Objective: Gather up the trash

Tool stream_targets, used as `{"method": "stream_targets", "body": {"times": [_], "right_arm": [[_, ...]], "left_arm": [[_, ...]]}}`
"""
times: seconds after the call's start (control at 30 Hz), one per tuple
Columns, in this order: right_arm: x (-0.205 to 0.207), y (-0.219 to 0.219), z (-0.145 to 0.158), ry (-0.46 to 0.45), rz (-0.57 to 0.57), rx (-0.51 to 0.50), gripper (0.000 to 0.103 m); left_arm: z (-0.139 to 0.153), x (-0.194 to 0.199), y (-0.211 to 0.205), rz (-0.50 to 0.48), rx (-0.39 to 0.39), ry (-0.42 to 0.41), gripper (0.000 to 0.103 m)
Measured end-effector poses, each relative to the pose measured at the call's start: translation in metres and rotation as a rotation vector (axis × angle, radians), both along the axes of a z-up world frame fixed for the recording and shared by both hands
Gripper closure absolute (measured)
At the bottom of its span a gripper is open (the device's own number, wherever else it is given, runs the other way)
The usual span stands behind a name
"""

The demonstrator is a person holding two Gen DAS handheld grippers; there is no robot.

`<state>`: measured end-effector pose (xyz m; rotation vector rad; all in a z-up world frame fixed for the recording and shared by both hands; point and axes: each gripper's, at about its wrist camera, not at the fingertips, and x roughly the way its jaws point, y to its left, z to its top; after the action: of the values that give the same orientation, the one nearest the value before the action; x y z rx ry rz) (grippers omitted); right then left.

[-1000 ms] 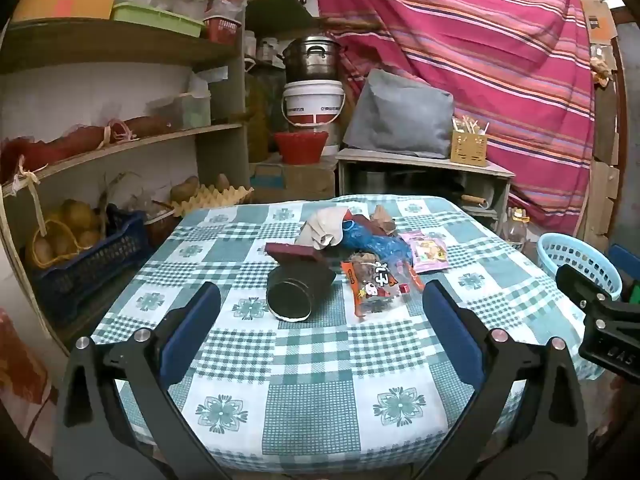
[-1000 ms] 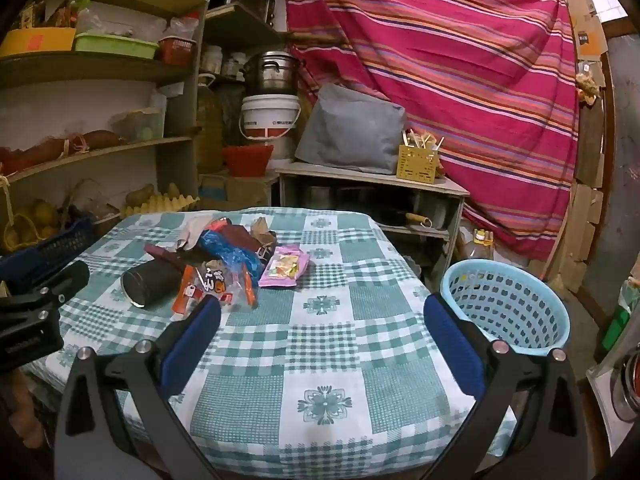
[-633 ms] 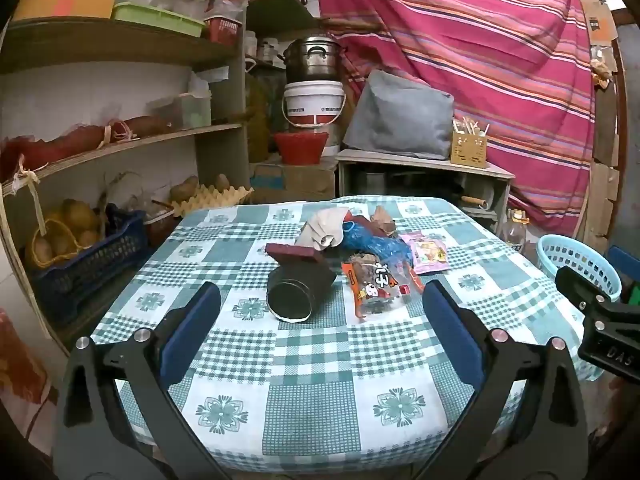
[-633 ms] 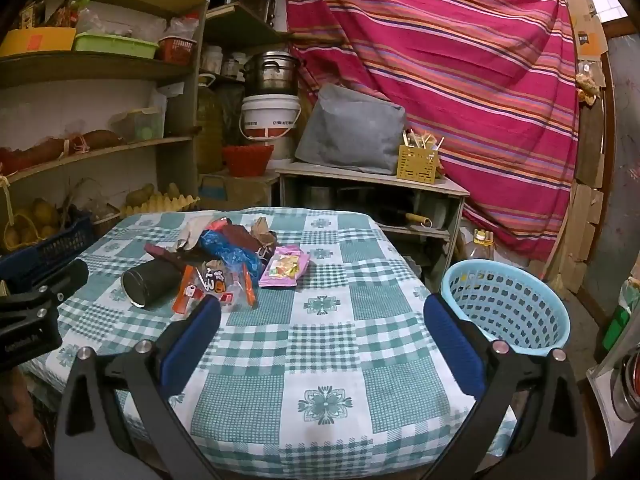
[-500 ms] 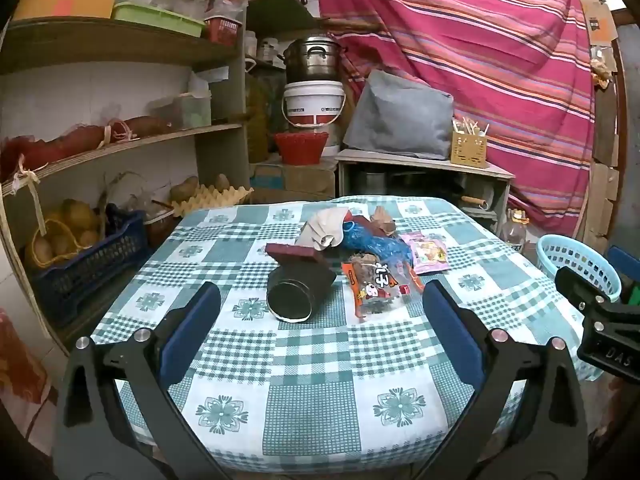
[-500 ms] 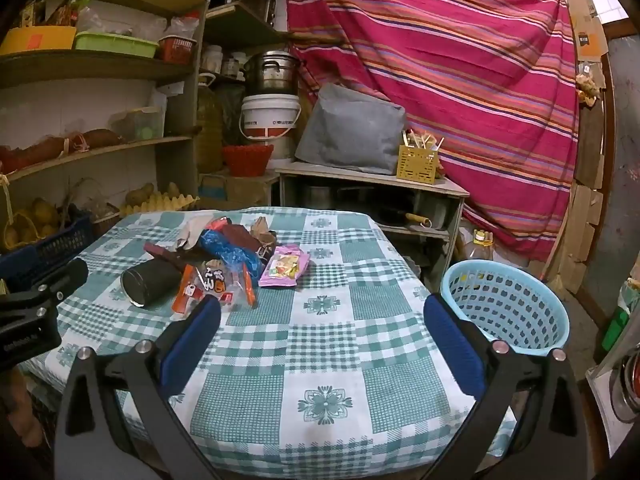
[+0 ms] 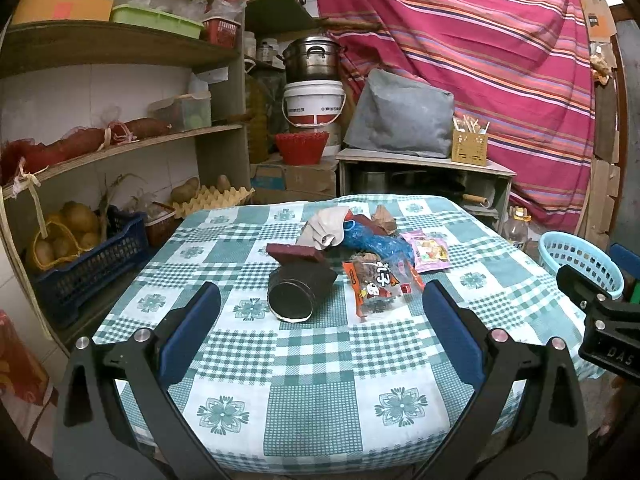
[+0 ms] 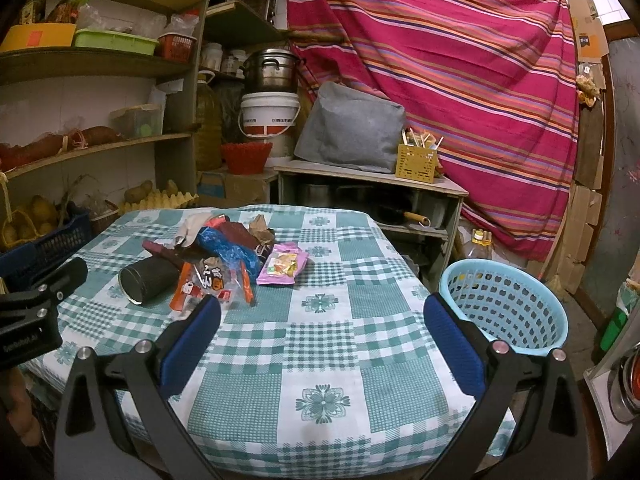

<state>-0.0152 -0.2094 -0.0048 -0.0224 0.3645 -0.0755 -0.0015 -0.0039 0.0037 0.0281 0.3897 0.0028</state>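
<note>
Trash pile (image 7: pixel 352 252) partly overlapping, basket (image 8: pixel 504 308) rim cut by right tool (image 8: pixel 320 336)

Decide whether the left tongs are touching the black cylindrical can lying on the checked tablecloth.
Apart. The left wrist view shows the left tongs open, with bare checked tablecloth between their blue pads and the black cylindrical can.

one can (image 7: pixel 301 288), one basket (image 8: pixel 505 307), two wrappers (image 7: pixel 378 280)
</note>
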Motion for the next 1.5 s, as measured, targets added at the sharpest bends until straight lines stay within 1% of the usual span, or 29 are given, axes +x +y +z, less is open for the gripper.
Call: {"method": "stream_targets", "body": {"times": [0.87, 1.5], "right_arm": [[0.000, -0.002, -0.001, 0.005, -0.001, -0.009, 0.004], [-0.001, -0.002, -0.001, 0.007, -0.001, -0.013, 0.004]], "left_arm": [[-0.011, 0.004, -0.002, -0.003, 0.009, 0.019, 0.005], [-0.011, 0.004, -0.003, -0.007, 0.014, 0.024, 0.005]]}}
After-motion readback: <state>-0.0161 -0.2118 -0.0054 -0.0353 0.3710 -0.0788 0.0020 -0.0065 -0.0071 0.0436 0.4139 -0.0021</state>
